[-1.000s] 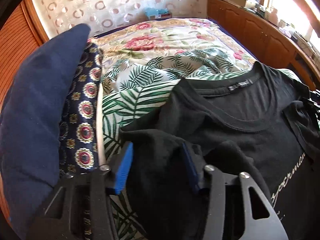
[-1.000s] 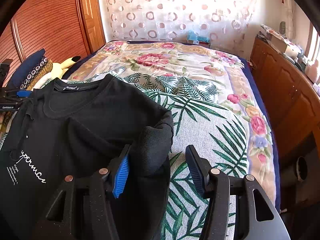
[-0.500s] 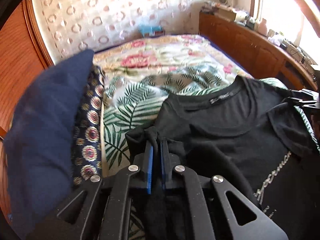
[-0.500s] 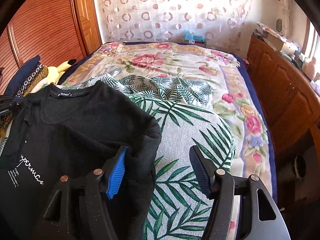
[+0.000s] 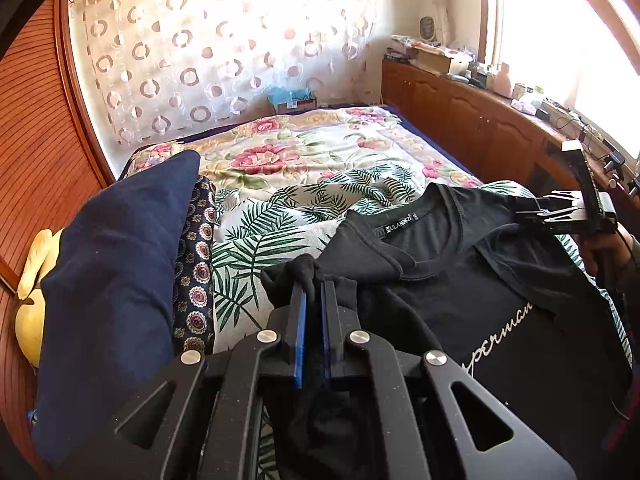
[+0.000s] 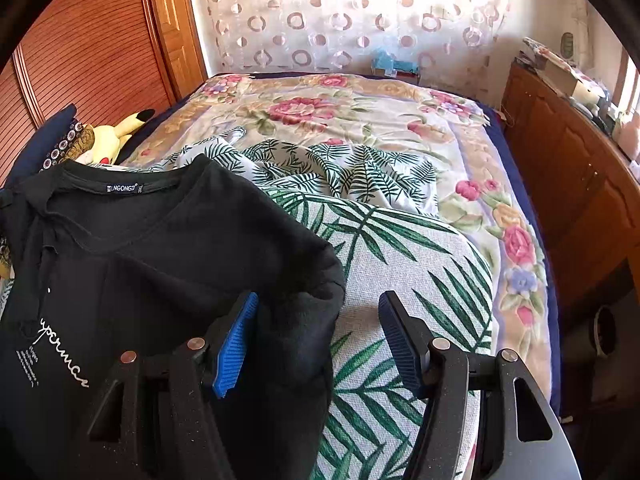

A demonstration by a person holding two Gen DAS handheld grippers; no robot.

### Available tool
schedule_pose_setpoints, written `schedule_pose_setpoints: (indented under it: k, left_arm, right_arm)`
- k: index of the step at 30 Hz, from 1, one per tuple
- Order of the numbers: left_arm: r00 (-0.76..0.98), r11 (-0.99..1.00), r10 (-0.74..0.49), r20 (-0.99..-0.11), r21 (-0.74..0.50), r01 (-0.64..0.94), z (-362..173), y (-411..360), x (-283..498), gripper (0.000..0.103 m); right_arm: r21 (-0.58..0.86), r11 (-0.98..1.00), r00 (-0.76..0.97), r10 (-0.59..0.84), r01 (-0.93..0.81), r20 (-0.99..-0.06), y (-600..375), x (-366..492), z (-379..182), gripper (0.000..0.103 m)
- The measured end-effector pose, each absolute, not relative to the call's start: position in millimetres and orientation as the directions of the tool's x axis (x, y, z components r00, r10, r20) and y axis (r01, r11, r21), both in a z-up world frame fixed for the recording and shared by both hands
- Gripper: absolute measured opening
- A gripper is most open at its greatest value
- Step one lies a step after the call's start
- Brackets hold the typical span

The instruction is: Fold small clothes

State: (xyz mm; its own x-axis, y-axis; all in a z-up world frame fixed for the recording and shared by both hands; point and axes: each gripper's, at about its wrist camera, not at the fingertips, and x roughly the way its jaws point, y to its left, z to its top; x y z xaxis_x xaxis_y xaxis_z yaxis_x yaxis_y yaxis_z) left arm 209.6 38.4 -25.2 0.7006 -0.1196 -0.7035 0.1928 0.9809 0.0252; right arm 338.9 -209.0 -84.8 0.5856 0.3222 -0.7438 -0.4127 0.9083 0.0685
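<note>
A black T-shirt [image 5: 460,280] with white script lies chest up on the leaf-print bedspread [image 6: 400,248]. My left gripper [image 5: 314,288] is shut on a bunched fold of its sleeve and holds that fold slightly off the bed. In the right wrist view the other sleeve of the T-shirt [image 6: 160,248] is folded over, and its edge sits between the jaws of my right gripper [image 6: 318,300]. Those jaws are closing; the fold lies against the left pad while the right pad stands clear of the cloth. The right gripper [image 5: 560,210] also shows at the shirt's far shoulder in the left wrist view.
A navy pillow [image 5: 112,264] and a patterned cushion [image 5: 198,264] crowd the left side. A yellow plush toy [image 6: 108,136] lies by the wooden wardrobe door [image 6: 80,52]. A low wooden cabinet [image 5: 480,120] runs along the bed's right. The floral quilt [image 6: 320,112] stretches to the curtain.
The left gripper closed on the sleeve fold and then rose with it, pulling back from the bed. The right gripper stayed over the other sleeve, its jaws widening and then narrowing again.
</note>
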Motion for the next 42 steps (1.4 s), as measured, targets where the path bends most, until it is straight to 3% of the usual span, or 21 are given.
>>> schedule_pose_setpoints:
  k: [3,5,17,25,32,42]
  left_arm:
    - [0.706,0.982,-0.123,-0.697,0.02,0.19,-25.0,38.0,205.6,0.007]
    - [0.71,0.982,-0.126,-0.693,0.016,0.189,-24.3,39.5,201.1,0.007]
    - [0.745,0.974,-0.199,-0.637,-0.044,0.222,-17.2,45.9,144.1,0.006]
    - [0.775,0.975,-0.216,-0.594,-0.091,0.202,-20.2,63.0,76.4,0.006]
    - [0.787,0.971,-0.237,-0.569,-0.172,0.167,-25.8,87.9,15.1,0.006]
    - [0.791,0.965,-0.258,-0.555,-0.183,0.186,-16.0,97.6,-37.4,0.006]
  right_arm:
    - [0.063,0.902,0.58,0.327,-0.427,-0.746,-205.0,337.6,-84.0,0.041]
    - [0.058,0.893,0.578,0.337,-0.447,-0.743,-202.7,333.5,-82.6,0.012]
    - [0.078,0.865,0.682,0.443,-0.495,-0.582,-222.8,246.5,-33.7,0.009]
    - [0.089,0.862,0.721,0.47,-0.499,-0.51,-260.3,154.8,-31.5,0.009]
    - [0.122,0.875,0.722,0.459,-0.468,-0.518,-302.3,73.1,-52.7,0.009]
    - [0.146,0.864,0.698,0.479,-0.482,-0.533,-338.1,1.7,-42.4,0.009]
